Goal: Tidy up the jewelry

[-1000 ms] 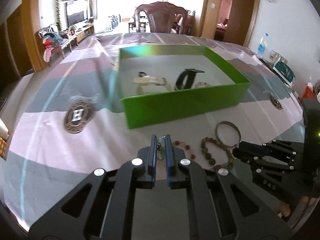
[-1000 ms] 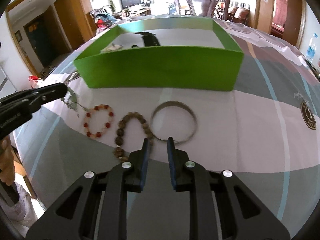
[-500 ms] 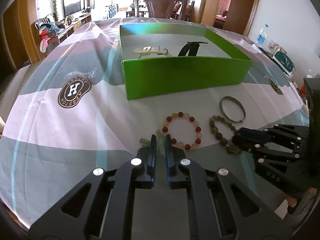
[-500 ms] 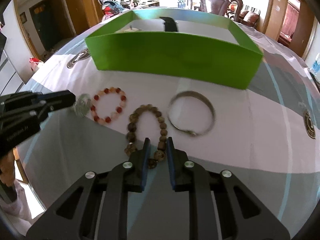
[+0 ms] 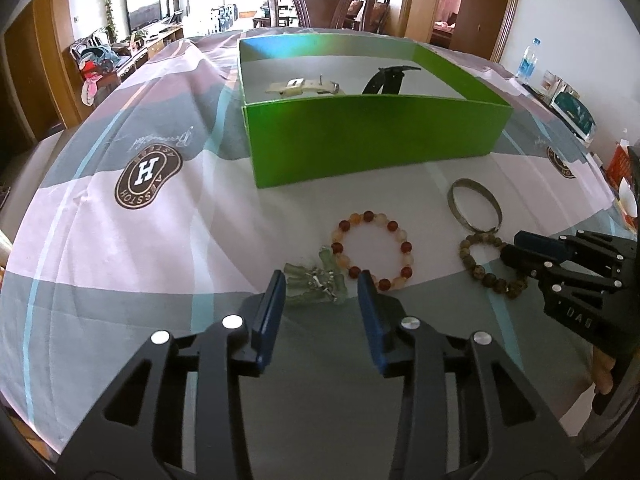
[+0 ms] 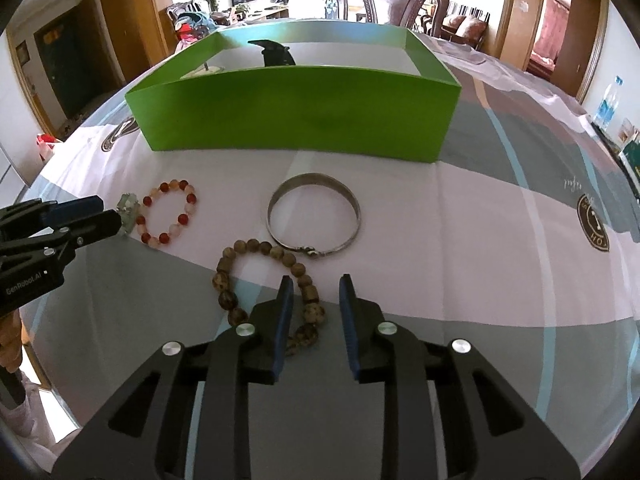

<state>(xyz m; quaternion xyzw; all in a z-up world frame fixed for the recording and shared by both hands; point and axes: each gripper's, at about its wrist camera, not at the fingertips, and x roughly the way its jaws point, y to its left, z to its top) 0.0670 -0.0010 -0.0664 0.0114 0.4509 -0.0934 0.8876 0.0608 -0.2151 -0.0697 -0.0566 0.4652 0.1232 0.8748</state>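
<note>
Two grippers are tipped steeply down at the striped cloth [image 5: 120, 264], both on my side of the green box [image 5: 372, 136]. My left gripper [image 5: 322, 294] has its jaws opening; the pale green bracelet [image 5: 316, 282] lies bunched on the cloth between the blue pads [image 5: 268, 320], and neither pad presses it, so it is released. My right gripper [image 6: 316, 304] also has its jaws opening; the near end of the brown bead bracelet [image 6: 264, 280] lies between them, close to the left pad and not pinched.

Measured from the green box: the red-and-cream bead bracelet [image 5: 372, 248] lies in front of its near wall, just beside the green bracelet. The metal bangle [image 6: 314, 214] lies in front of the box's near right part, its clasp close to the brown beads; I cannot tell if they touch. Inside the box are a cream watch [image 5: 302, 86] toward the left and a black strap [image 5: 390, 78] nearer the middle.

Between the box's near wall and the row of jewelry runs a bare band of cloth. Left of the box the cloth is open out to the round logo [image 5: 148, 172]. On the right, my two grippers sit near each other, with the bead bracelets between them.
</note>
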